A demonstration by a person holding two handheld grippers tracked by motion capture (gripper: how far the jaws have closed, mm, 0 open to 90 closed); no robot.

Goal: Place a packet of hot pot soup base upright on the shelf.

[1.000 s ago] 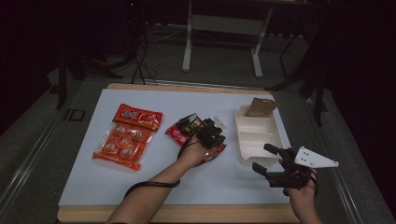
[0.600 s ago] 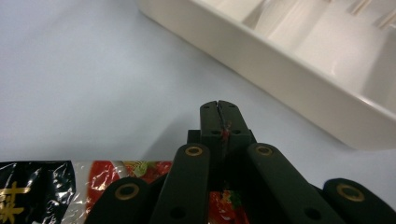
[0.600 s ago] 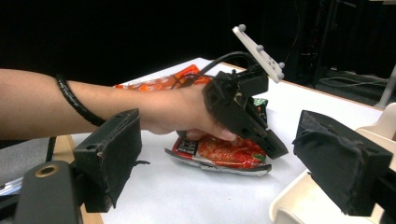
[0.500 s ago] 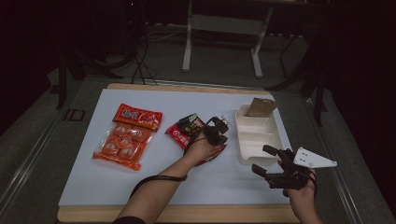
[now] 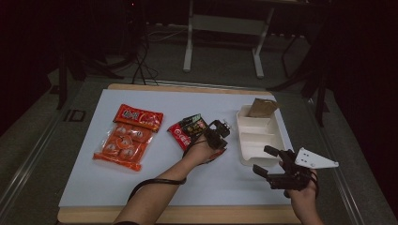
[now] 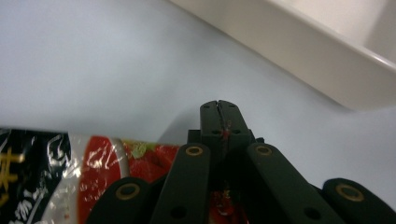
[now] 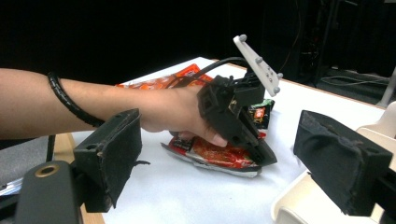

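A red snack packet (image 5: 179, 133) lies on the white mat, left of a white compartment tray (image 5: 257, 154). My left gripper (image 5: 220, 136) sits low over the packet's right end, jaws shut. In the left gripper view its jaws (image 6: 219, 112) meet with a sliver of red film pinched between them. The red packet (image 6: 100, 163) trails off to the lower left, and the tray's wall (image 6: 299, 56) runs just ahead. My right gripper (image 5: 264, 160) hovers open at the tray's near corner, nothing between its pads. In the right gripper view it faces the left gripper (image 7: 259, 154) and the red packet (image 7: 215, 158).
A brown packet (image 5: 263, 108) leans in the tray's far compartment. A dark packet (image 5: 195, 124) lies just behind the red one. An orange bag (image 5: 123, 143) and a red packet (image 5: 139, 117) lie at the mat's left. The table's wooden edge (image 5: 187, 213) runs along the front.
My left hand has shifted slightly right, toward the tray, staying low on the red packet. The right gripper has held still.
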